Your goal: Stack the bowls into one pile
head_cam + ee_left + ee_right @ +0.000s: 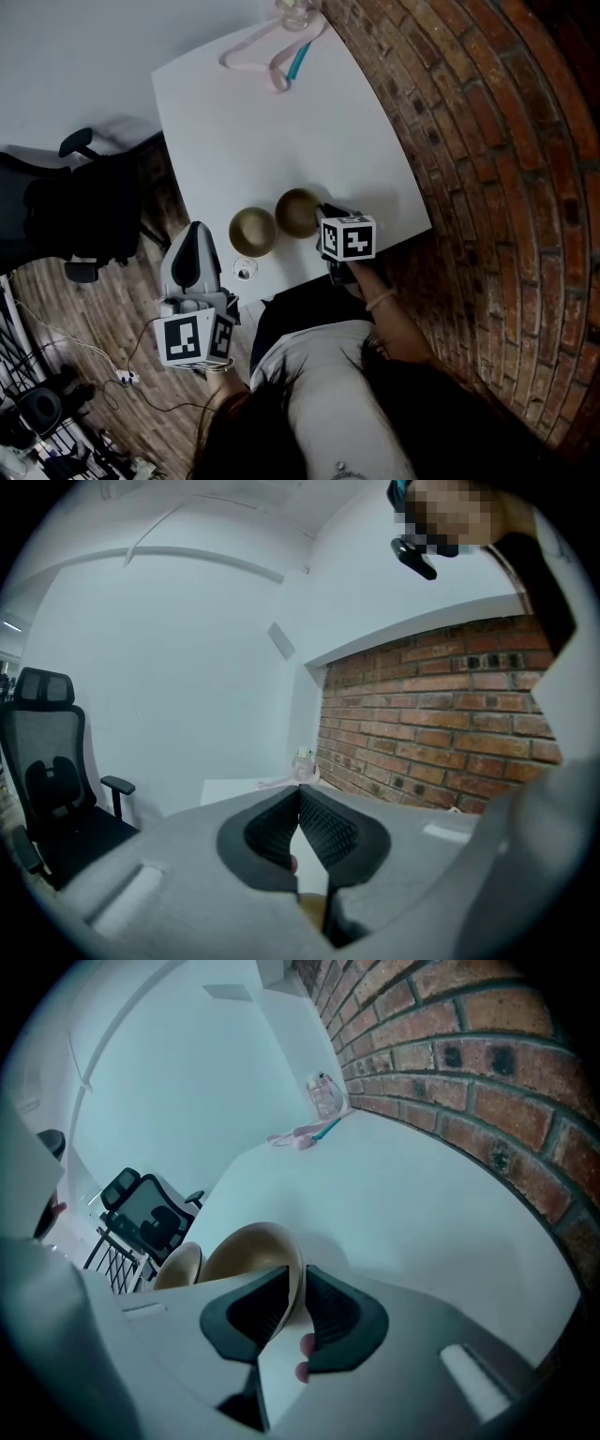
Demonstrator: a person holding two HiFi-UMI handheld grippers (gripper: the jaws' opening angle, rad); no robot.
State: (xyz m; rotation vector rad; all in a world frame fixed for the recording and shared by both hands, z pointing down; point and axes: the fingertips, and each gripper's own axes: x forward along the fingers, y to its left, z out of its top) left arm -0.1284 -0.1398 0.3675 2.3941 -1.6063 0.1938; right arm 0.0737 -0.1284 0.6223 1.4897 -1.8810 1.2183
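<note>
Near the front edge of the white table [281,122] the two tan bowls lie side by side, just apart. The right gripper [298,1274] has its jaws pinched on the rim of the right bowl [253,1251], which looks tilted; whether it has left the table I cannot tell. The left gripper [300,797] hangs off the table's side, jaws pressed together on nothing. The hold takes a thin edge only, so the bowl may swing or slip when carried. A low pass could also shove the left bowl [176,1267] toward the nearby table edge.
</note>
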